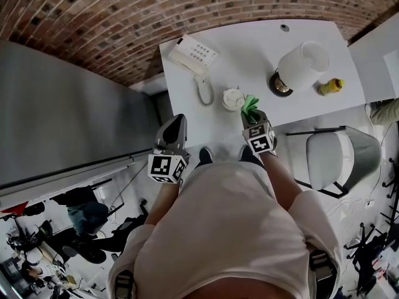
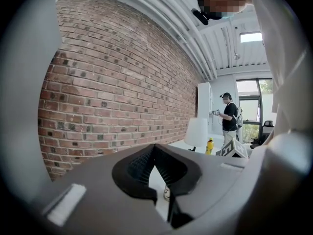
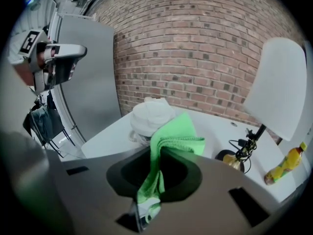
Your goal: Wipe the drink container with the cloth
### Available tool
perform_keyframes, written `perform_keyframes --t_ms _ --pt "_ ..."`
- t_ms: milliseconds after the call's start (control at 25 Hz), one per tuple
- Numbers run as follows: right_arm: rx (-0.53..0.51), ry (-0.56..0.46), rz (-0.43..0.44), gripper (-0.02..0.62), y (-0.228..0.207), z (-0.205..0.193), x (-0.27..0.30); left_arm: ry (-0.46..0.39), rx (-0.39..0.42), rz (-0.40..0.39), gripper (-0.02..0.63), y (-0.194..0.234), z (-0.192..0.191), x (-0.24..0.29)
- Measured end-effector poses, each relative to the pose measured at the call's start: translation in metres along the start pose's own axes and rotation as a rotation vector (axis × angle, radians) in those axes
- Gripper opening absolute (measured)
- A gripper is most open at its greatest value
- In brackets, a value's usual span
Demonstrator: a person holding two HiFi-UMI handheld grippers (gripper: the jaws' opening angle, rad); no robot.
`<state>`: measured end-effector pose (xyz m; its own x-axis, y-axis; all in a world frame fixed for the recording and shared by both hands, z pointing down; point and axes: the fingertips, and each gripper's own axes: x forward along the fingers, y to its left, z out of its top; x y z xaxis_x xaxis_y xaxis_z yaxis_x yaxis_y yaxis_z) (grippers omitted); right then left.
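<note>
The drink container (image 1: 234,98) is a white lidded cup standing on the white table (image 1: 249,42), near its front edge. In the right gripper view it (image 3: 150,117) shows just beyond the jaws. My right gripper (image 1: 250,114) is shut on a green cloth (image 1: 251,104), which sticks up between the jaws (image 3: 172,138) and hangs right beside the cup. My left gripper (image 1: 179,119) hovers to the left over the table's front corner, shut with nothing in it. In the left gripper view its jaws meet, and a sliver of the cup (image 2: 167,193) shows below them.
A white desk phone (image 1: 193,56) with a coiled cord lies at the table's left. A white-shaded lamp (image 1: 302,66) and a yellow bottle (image 1: 331,87) stand at the right. A white chair (image 1: 340,159) sits right of me, and a grey cabinet (image 1: 68,117) to the left.
</note>
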<state>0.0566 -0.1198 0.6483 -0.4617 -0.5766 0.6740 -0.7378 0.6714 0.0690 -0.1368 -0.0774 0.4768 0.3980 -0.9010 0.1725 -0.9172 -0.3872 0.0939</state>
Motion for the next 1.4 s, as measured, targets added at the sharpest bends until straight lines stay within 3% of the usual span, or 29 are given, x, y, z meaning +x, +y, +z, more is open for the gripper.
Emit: perform_keyframes --t_ms 520,760,1040,1280,1400 --pt "-0.033 0.048 0.107 0.035 0.073 0.004 0.022 0.008 0.007 -0.07 0.009 0.004 -0.005 -0.012" --pt "-0.183 0.051 0.154 0.035 0.098 0.022 0.043 0.003 0.002 -0.065 0.009 0.01 -0.006 -0.025" --pt "-0.206 0.026 0.184 0.035 0.114 0.04 0.05 0.0 -0.01 -0.059 0.009 0.015 -0.009 -0.029" --pt "-0.216 0.048 0.215 0.035 0.112 0.014 0.027 0.002 -0.011 -0.077 0.009 0.007 -0.009 -0.022" --pt "-0.165 0.07 0.19 0.035 0.094 -0.008 0.011 -0.006 -0.003 -0.082 0.009 0.002 -0.009 -0.017"
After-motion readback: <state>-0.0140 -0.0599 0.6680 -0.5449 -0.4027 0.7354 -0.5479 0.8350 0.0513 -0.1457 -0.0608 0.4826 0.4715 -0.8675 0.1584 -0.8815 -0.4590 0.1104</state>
